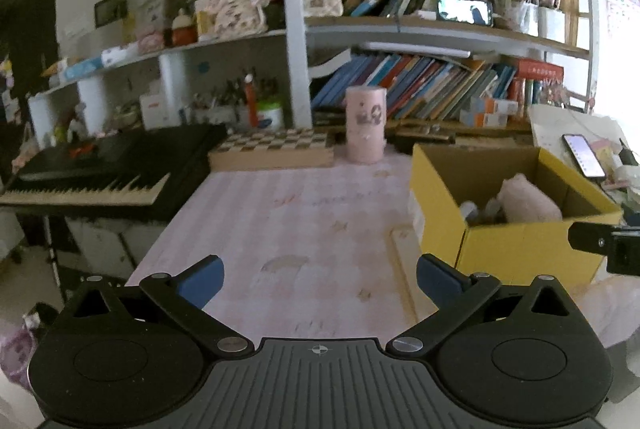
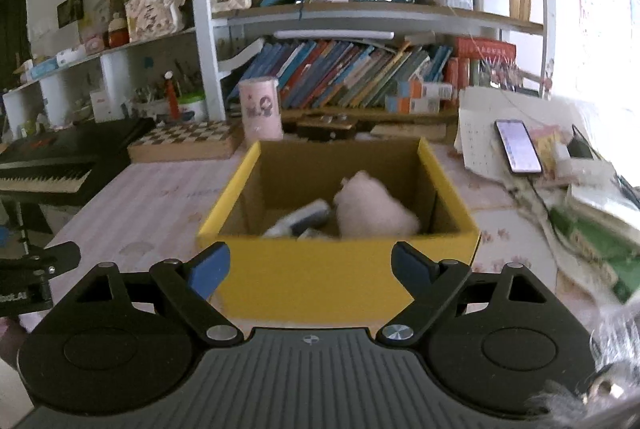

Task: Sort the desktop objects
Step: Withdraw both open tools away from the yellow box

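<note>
A yellow cardboard box (image 2: pixel 340 269) stands on the pink desk (image 1: pixel 288 221). Inside it lie a pink plush toy (image 2: pixel 372 209) and grey objects (image 2: pixel 304 219). My right gripper (image 2: pixel 310 269) is open and empty, just in front of the box's near wall. My left gripper (image 1: pixel 320 279) is open and empty above the bare desk, left of the box (image 1: pixel 516 249). The plush toy (image 1: pixel 528 203) also shows in the left wrist view. A pink cylindrical container (image 1: pixel 366 125) stands upright at the back of the desk.
A black keyboard piano (image 1: pixel 104 169) stands left of the desk. A checkered board box (image 1: pixel 272 149) lies at the back. A phone (image 2: pixel 518 147) and papers and books (image 2: pixel 592 213) pile up at right. Bookshelves (image 2: pixel 360 17) rise behind.
</note>
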Demonstrator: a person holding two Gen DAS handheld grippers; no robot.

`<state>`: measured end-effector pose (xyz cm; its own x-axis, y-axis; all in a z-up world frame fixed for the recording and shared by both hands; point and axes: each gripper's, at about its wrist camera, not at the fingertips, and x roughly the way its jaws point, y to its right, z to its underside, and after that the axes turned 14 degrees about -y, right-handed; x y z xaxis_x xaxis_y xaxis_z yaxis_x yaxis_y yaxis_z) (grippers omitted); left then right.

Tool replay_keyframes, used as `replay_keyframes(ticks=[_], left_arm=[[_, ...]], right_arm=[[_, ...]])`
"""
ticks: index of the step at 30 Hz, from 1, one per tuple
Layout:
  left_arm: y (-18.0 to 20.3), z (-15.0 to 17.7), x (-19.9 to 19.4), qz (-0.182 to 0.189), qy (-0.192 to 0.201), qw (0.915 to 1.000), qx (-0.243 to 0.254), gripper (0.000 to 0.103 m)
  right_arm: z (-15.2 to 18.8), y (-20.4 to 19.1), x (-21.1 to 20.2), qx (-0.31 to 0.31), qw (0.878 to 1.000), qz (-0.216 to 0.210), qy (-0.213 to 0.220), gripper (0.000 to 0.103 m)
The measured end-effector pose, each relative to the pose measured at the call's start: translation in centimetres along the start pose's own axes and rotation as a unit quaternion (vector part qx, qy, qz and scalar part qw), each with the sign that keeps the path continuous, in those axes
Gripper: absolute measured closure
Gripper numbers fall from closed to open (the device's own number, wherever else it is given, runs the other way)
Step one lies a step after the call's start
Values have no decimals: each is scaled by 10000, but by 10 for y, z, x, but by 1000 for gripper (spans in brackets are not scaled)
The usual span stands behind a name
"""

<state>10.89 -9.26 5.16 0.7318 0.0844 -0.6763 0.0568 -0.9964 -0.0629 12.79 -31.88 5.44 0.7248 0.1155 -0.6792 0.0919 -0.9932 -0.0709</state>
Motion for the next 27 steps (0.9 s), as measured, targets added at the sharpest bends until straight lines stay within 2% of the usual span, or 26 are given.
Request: replay_keyframes(ticks=[13, 19, 27], left_arm=[[-32, 63, -39, -159, -224, 9996, -15, 0], [-44, 77, -49, -124, -292, 9994, 113, 0], [-57, 87, -53, 104, -446, 9988, 155, 0]], right_arm=[[76, -68, -40, -64, 9993, 29, -361, 15], [94, -87, -47, -64, 9987, 43, -494, 11], [109, -90, -48, 347, 9962, 247, -758, 6]])
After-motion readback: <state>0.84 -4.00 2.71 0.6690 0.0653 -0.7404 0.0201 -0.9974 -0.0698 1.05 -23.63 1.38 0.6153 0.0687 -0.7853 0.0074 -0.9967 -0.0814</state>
